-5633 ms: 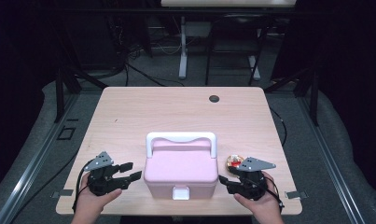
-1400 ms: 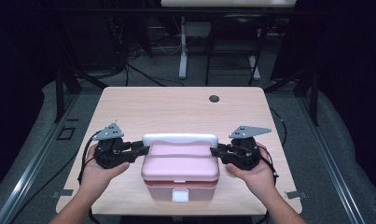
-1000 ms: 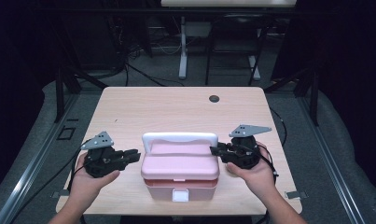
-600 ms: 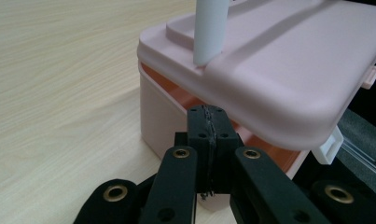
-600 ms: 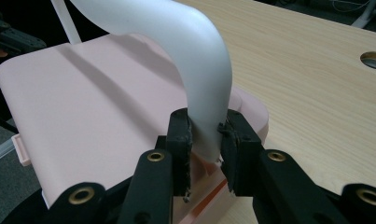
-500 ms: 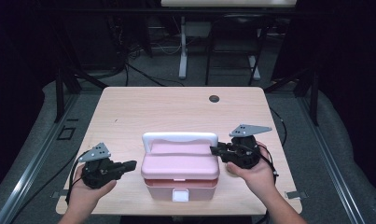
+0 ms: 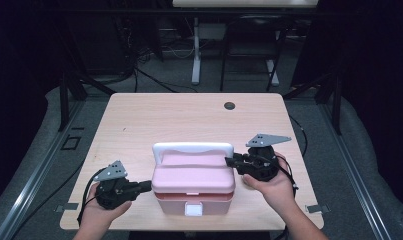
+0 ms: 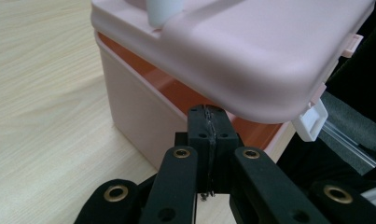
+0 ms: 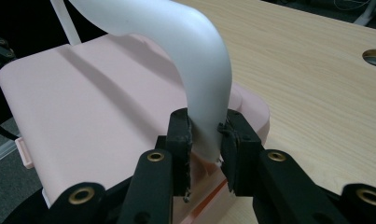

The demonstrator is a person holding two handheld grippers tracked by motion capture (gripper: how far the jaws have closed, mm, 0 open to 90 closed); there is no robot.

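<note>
A pink box (image 7: pixel 194 175) with a white handle (image 7: pixel 191 147) stands at the front middle of the table. My right gripper (image 7: pixel 229 161) is at its right side, shut on the right end of the handle (image 9: pixel 195 60). Its pads (image 9: pixel 182 135) press the white plastic. My left gripper (image 7: pixel 148 186) is low at the box's left side. In the left gripper view its jaws (image 8: pixel 209 123) are shut together with nothing between them, tips just under the lid's edge (image 8: pixel 251 51). The lid sits slightly ajar there, and an orange-red gap shows above the base.
A white latch (image 7: pixel 192 209) hangs at the box's front. A round cable hole (image 7: pixel 229 105) lies at the far right of the wooden table (image 7: pixel 139 125). Bare tabletop surrounds the box. Dark floor and desk legs lie beyond the far edge.
My left gripper has left the lid's left side, sunk toward the table's front left and shut its jaws. The right gripper has stayed on the handle.
</note>
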